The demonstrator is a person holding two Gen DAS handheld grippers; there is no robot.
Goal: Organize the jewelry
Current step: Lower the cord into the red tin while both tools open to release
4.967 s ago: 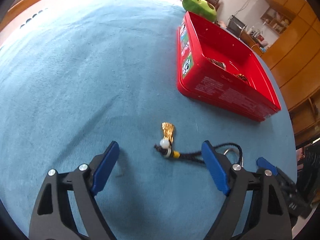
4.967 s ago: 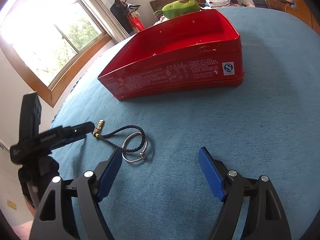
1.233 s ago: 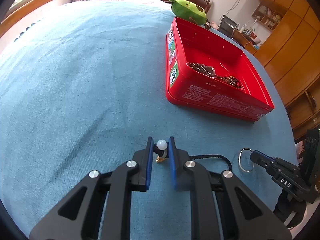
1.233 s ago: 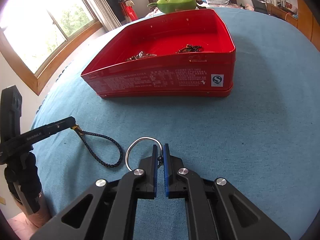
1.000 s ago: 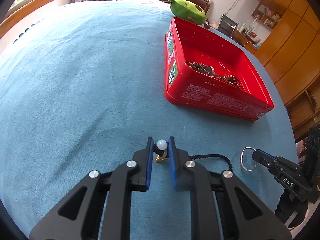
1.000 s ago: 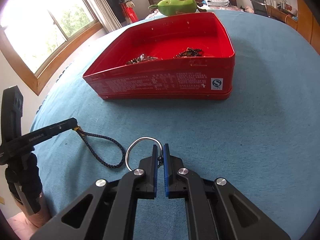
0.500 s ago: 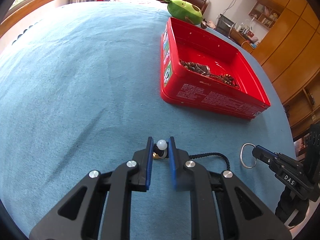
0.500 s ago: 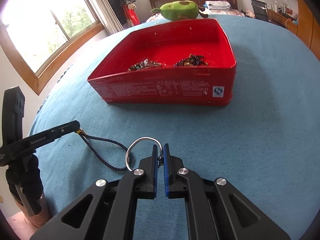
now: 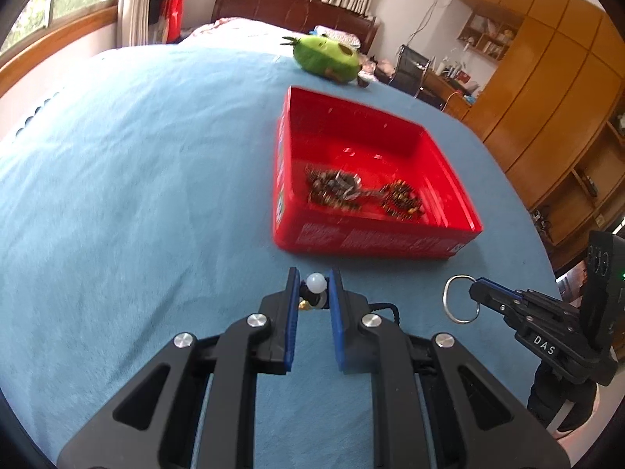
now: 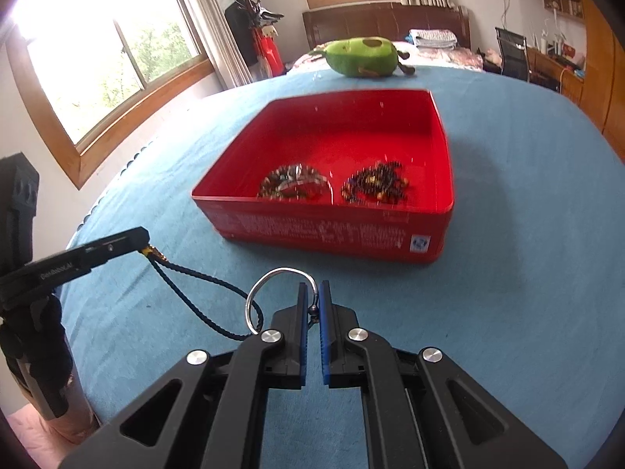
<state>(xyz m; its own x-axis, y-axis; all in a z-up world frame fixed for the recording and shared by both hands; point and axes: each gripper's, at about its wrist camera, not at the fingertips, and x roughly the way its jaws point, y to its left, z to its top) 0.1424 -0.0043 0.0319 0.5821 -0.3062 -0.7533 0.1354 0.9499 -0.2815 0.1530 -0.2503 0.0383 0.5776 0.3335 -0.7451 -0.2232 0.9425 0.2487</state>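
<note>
Right now a blue cloth (image 9: 117,179) is covering the tabletop, and a red tin (image 9: 363,236) is sitting on it toward the far right, open at the top. Beyond the tin, at the far edge, a green plush (image 9: 326,58) is lying on its side. Inside the tin, two heaps of beaded jewelry (image 10: 336,183) are resting against the near wall, side by side.

Nearer, one corded charm is being carried by both grippers at once. The left gripper (image 9: 314,293) is clamped on the white bead (image 9: 316,282) at one end, its jaws nearly together with the bead showing at their tips. The right gripper (image 10: 311,305) is pinched tight on the metal ring (image 10: 273,285) at the other end, jaws almost touching. Between them the dark cord (image 10: 195,277) is hanging in a slack loop, clear of the cloth by the look of it.

This looks like the carrying step: the charm is off the cloth, on the near side of the tin and not yet over it. Next, both grippers would need to be travelling together toward the far side, high enough for the loop to clear the near wall, keeping their spacing so the cord is neither snagging nor pulling taut, then opening over bare red floor beside the heaps.
</note>
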